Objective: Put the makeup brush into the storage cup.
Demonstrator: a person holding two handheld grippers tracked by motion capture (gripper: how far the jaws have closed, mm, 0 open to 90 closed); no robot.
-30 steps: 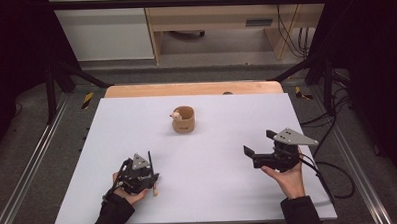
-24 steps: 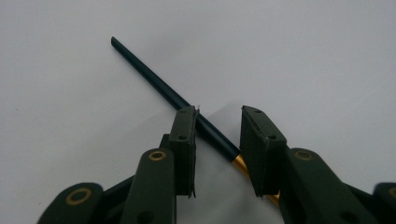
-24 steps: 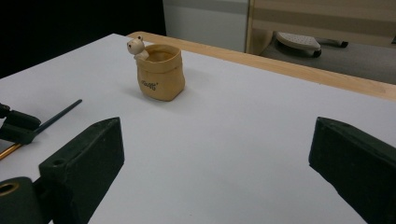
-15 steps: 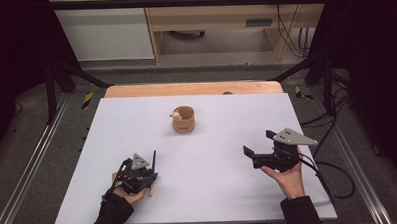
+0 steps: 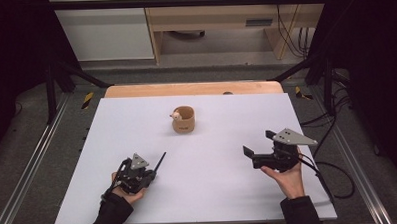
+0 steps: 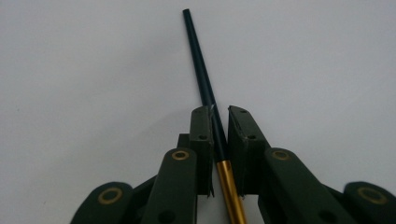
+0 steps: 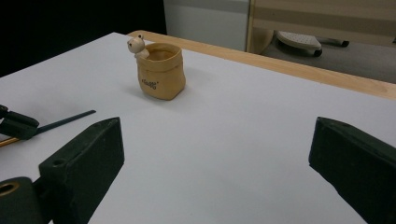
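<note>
My left gripper [image 5: 149, 172] rests low on the white table [image 5: 107, 140] at the front left, shut on a thin brush-like stick [image 5: 159, 161]. Its dark tapered end [image 6: 198, 60] points away past the jaws, and a gold section [image 6: 231, 191] runs back between them. In the left gripper view, the left gripper [image 6: 219, 112] pinches the stick at its tips. My right gripper [image 5: 258, 145] is at the front right, held in a hand, and stands wide open. Beyond the right gripper [image 7: 215, 135] stands a tan sack-shaped pot [image 7: 160, 70] with a small animal figure on its rim. The pot [image 5: 183, 119] is at the table's middle rear.
A wooden strip [image 5: 193, 88] borders the table's far edge. Metal rails [image 5: 35, 157] run along both sides, and cables [image 5: 333, 172] trail at the right. The left gripper [image 7: 16, 123] and the stick [image 7: 65, 119] appear at the left edge of the right gripper view.
The left gripper has turned a little, so the stick's far end now leans more to the right. The right gripper and the pot have not moved.
</note>
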